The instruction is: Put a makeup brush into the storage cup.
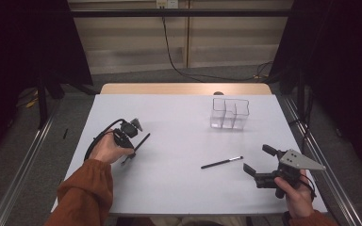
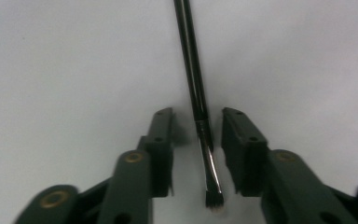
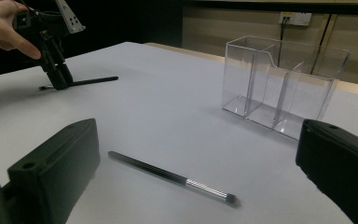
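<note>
Bristle end nearest, the black brush point(image 2: 200, 121) lies lengthwise between the left gripper point(image 2: 198, 135)'s narrowed, not-yet-touching fingers

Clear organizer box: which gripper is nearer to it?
Right, narrowly. The right gripper sits open at the table's near right, the clear organizer box beyond it. The left gripper is across the table to the left, jaws straddling a brush.
</note>
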A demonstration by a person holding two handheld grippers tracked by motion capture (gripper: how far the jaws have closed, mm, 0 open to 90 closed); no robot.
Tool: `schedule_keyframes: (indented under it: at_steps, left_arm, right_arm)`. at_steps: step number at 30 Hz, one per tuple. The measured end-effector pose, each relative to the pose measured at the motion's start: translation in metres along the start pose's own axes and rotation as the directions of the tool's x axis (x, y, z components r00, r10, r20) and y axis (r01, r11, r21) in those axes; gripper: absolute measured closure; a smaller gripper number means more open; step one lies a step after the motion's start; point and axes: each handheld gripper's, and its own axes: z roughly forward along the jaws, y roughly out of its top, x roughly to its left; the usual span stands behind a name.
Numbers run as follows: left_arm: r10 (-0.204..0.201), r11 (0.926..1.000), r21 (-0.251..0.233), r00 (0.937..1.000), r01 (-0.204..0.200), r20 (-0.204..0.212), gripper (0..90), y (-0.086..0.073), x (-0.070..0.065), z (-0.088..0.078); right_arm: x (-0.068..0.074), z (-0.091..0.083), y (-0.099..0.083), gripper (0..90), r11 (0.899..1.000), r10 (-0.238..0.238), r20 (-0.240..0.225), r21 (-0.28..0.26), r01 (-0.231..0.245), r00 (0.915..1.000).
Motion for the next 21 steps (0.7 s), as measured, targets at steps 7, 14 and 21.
schedule_keyframes:
  at_steps: [7, 14, 21]
  left_arm:
    - [0.019, 0.9996, 0.020, 0.9997, -0.019, 0.012, 78.5, 0.0025, 0.0014, 0.0003]
    - [0.004, 0.9995, 0.032, 0.9999, -0.005, 0.010, 84.2, 0.0048, -0.0002, 0.0011]
    - [0.003, 0.9996, 0.028, 0.9993, -0.005, 0.037, 84.4, 0.0035, 0.0040, -0.0004]
  right_arm:
    - [-0.0001, -0.0005, 0.0001, 0.0, 1.000, 0.003, -0.003, -0.003, -0.003, 1.0000]
    - [-0.0001, -0.0008, 0.0001, 0.0, 1.000, 0.001, -0.003, -0.003, -0.001, 1.0000]
    - [-0.0001, -0.0006, 0.0000, 0.0, 1.000, 0.000, -0.001, -0.002, 0.000, 1.0000]
